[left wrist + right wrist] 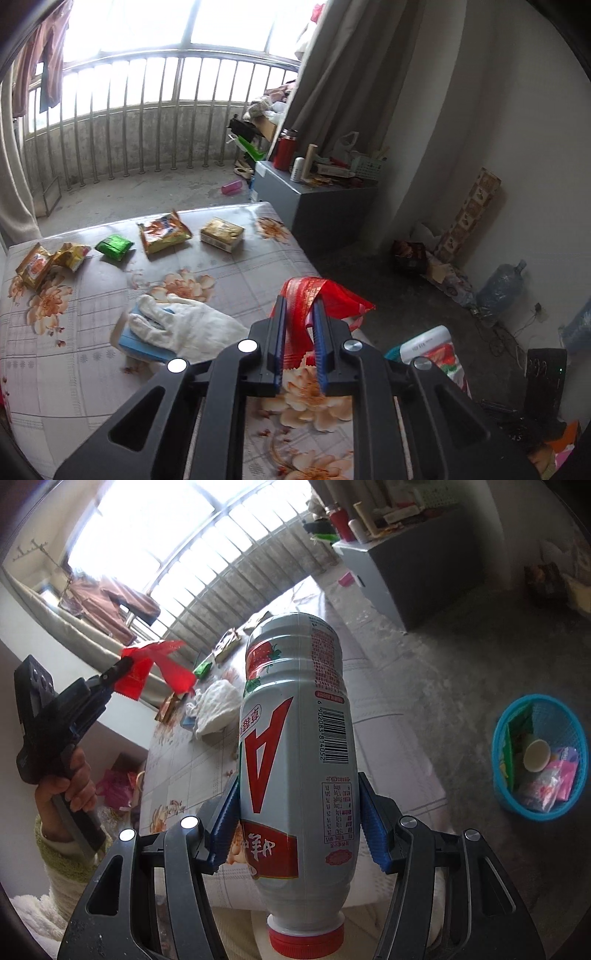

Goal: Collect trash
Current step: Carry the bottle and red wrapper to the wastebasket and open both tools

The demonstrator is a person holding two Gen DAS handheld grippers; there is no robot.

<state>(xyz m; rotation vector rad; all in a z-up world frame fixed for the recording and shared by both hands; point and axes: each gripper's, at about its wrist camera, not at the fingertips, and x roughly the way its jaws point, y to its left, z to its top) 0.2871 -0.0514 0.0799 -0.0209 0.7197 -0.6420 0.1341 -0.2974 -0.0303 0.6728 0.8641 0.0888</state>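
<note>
My left gripper (pixel 300 308) is shut on a crinkled red wrapper (pixel 327 291) and holds it above the near right corner of the flowered table (pixel 229 273). From the right wrist view that gripper (pixel 122 666) shows at upper left, raised in a hand (pixel 72 779), with the red wrapper (pixel 164 661) fanning out from its tips. My right gripper (pixel 297 786) is shut on a grey drink bottle (pixel 295 716) with a red cap, cap end toward the camera. Left on the table are a green packet (pixel 114 247), orange packets (pixel 164 230), a gold pack (pixel 221 234) and a white glove (pixel 184 325).
A blue mesh basket (pixel 498 734) stands on the floor at right, holding a paper cup and wrappers. A grey cabinet (pixel 317 206) with clutter on top stands beyond the table. A water jug (pixel 502 288) and boxes line the right wall. A railing (pixel 147 110) closes the far side.
</note>
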